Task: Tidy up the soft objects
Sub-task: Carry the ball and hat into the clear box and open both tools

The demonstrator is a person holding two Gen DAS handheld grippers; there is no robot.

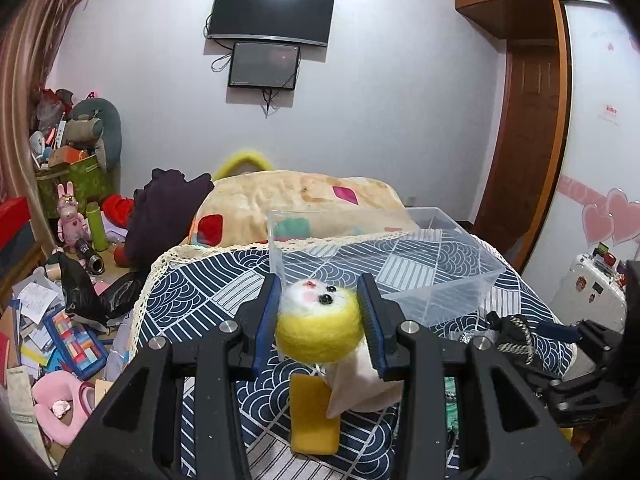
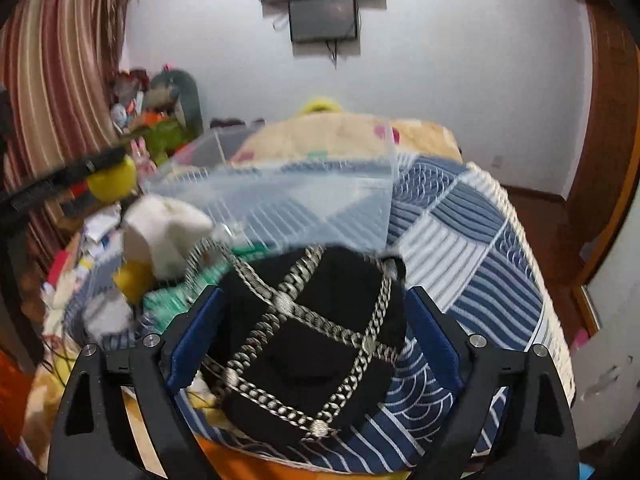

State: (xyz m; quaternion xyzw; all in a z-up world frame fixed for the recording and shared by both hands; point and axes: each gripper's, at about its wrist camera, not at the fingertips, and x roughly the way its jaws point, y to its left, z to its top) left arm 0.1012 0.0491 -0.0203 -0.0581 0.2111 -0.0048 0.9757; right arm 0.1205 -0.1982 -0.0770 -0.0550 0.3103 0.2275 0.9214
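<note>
My left gripper is shut on the yellow felt head of a soft doll; its white body and yellow foot hang down over the blue patterned cloth. A clear plastic box stands on the cloth just beyond it. My right gripper has its blue pads on both sides of a black soft pouch crossed by silver chains; the pouch fills the gap between them. The doll and the box also show in the right wrist view, at left and ahead.
A beige blanket with coloured patches lies behind the box. Dark clothes sit at its left. The floor at left holds papers, a pink toy and a green bin. A wooden door is at right.
</note>
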